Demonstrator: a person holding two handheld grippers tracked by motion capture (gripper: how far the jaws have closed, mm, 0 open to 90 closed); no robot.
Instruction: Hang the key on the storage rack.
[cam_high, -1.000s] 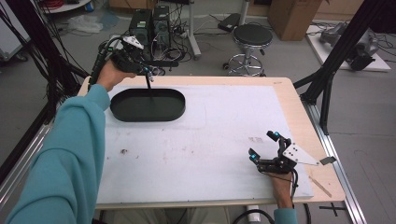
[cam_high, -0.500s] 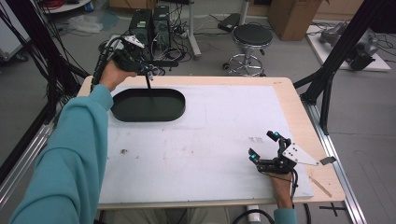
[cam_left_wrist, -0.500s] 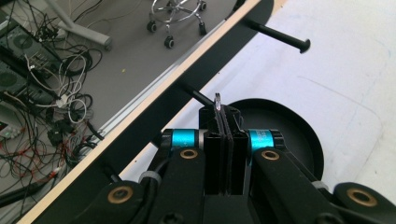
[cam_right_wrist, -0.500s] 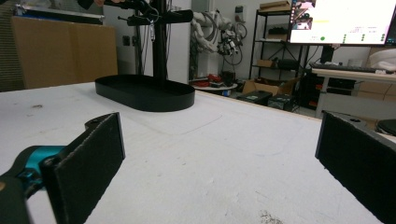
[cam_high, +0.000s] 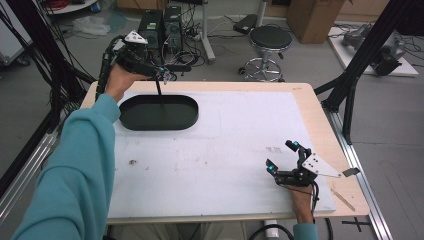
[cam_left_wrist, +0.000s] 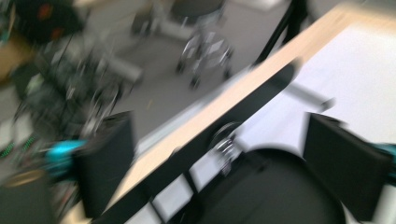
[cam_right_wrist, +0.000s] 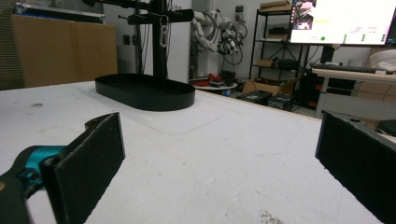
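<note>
Left gripper (cam_high: 161, 75) is up at the far left corner of the table (cam_high: 305, 107), and we've got it hovering over the back rim of the black oval tray (cam_high: 159, 113). A thin dark rod (cam_high: 159, 90) hangs down from around its tips toward the tray. In the left gripper view the jaws look spread, but it's so blurry we can't tell if they're actually pinching that rod.

The tray sits flat on the white mat (cam_high: 225, 150), far left. It looks like stiff, light plastic with a low smooth wall, so probably a bit slippery. We'd say clamp the rim, one jaw inside and one outside, on a long side so it doesn't swing.

Over at the near right edge, our right gripper (cam_high: 282, 160) rests on the mat with jaws wide apart, holding nothing.
</note>
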